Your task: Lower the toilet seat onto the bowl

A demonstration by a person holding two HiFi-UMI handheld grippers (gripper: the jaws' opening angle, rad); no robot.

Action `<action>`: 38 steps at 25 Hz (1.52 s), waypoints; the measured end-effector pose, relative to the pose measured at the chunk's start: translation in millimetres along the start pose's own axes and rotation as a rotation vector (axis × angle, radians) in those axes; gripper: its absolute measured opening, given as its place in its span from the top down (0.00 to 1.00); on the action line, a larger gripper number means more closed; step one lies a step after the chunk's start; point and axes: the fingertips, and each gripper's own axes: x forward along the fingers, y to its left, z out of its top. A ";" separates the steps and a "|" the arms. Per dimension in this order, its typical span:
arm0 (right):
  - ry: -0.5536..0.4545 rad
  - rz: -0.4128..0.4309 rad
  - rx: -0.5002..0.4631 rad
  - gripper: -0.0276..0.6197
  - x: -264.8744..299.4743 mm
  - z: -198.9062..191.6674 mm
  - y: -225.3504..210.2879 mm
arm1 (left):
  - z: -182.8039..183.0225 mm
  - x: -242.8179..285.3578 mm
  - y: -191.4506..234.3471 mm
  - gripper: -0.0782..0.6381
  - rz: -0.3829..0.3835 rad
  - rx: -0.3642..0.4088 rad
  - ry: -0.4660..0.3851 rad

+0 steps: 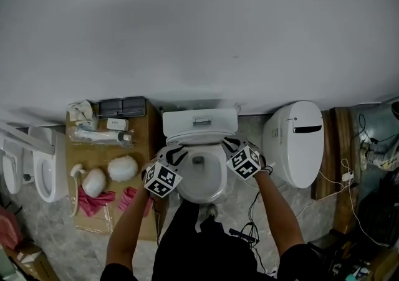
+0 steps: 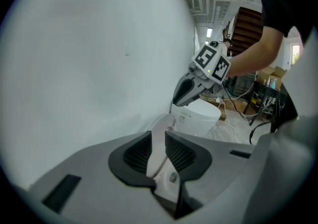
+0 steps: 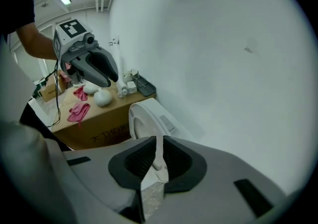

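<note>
White toilet seat [image 2: 158,144] rim loose between parted left hand-held gripper [image 1: 176,154] jaws, tight in right hand-held gripper [image 1: 232,144] jaws.

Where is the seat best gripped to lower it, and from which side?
Grip the seat at its thin side rim, coming in from the outer side. The rim is flat and narrow there, so the jaws can probably close over its edge.

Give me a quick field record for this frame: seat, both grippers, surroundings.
seat: toilet seat low over the bowl; full contact unclear
left gripper: jaws apart around the seat's left rim
right gripper: shut on the seat's right rim
left side: cardboard box with pink cloths on top
right side: second toilet, lid closed
</note>
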 end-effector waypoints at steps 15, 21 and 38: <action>0.170 0.001 -0.219 0.81 66.4 -31.7 -16.9 | -53.4 77.0 37.3 0.73 -0.063 0.224 0.224; 0.184 0.012 -0.253 0.81 66.8 -35.5 -20.4 | -59.8 86.0 36.2 0.75 -0.082 0.242 0.263; 0.182 0.069 -0.346 0.83 50.5 -50.0 5.6 | -78.0 83.6 14.2 0.76 -0.091 0.382 0.326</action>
